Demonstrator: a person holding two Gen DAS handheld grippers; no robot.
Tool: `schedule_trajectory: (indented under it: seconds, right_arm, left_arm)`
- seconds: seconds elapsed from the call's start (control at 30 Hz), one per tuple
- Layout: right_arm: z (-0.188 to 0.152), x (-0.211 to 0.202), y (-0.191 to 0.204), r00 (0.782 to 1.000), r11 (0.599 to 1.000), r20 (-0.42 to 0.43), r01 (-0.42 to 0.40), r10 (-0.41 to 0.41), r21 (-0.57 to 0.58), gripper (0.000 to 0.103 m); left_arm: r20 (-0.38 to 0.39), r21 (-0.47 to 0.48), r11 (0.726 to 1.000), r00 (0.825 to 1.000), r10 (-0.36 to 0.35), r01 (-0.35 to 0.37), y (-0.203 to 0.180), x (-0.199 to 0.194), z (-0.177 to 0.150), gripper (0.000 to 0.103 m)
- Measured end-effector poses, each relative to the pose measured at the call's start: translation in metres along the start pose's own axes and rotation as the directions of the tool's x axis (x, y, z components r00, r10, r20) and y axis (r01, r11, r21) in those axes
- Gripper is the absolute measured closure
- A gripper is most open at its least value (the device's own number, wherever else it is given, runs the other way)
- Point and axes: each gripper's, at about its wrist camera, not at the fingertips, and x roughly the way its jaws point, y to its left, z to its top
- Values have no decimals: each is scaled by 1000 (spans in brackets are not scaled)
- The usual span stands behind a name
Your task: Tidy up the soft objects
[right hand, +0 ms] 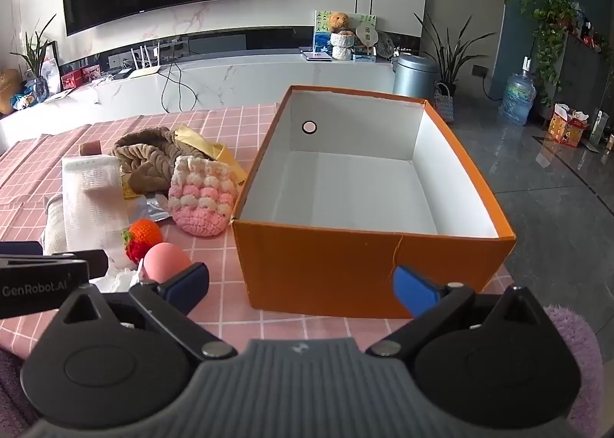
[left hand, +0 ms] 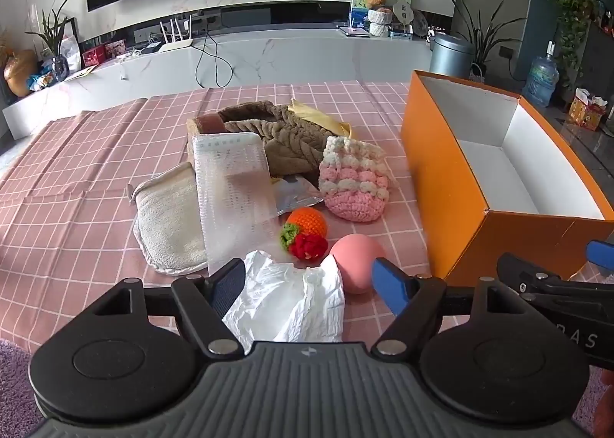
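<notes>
An empty orange box (left hand: 456, 204) with a white inside stands at the right of the pink checked tablecloth (left hand: 76, 177); it also shows in the right wrist view (right hand: 345, 265). Left of it lies a pile: crumpled white tissue (left hand: 291, 299), pink ball (left hand: 355, 261), crocheted orange and strawberry (left hand: 305, 232), pink-white crochet pouch (left hand: 355, 184), bubble wrap (left hand: 234, 192), cream mitt (left hand: 169, 223), brown braided plush (left hand: 284, 138). My left gripper (left hand: 311, 284) is open around the tissue, not gripping. My right gripper (right hand: 303, 284) is open and empty before the box's near wall.
A yellow cloth (left hand: 318, 117) and a foil packet (left hand: 295, 192) lie in the pile. A purple fluffy fabric (right hand: 575, 342) is at the table's near edge. A white TV bench (left hand: 268, 54) stands behind the table.
</notes>
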Motion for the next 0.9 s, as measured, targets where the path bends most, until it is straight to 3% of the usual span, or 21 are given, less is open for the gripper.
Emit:
schedule_trajectory:
  seconds: [0.13, 0.9]
  right_arm:
    - [0, 0, 0, 1000, 1000, 2, -2, 2, 2, 2]
    - [-2, 3, 2, 1000, 1000, 0, 5, -5, -3, 2]
  left_arm:
    - [-11, -22, 999, 1000, -29, 29, 5, 0, 2, 14]
    - [4, -12, 1000, 1000, -20, 20, 3, -2, -1, 15]
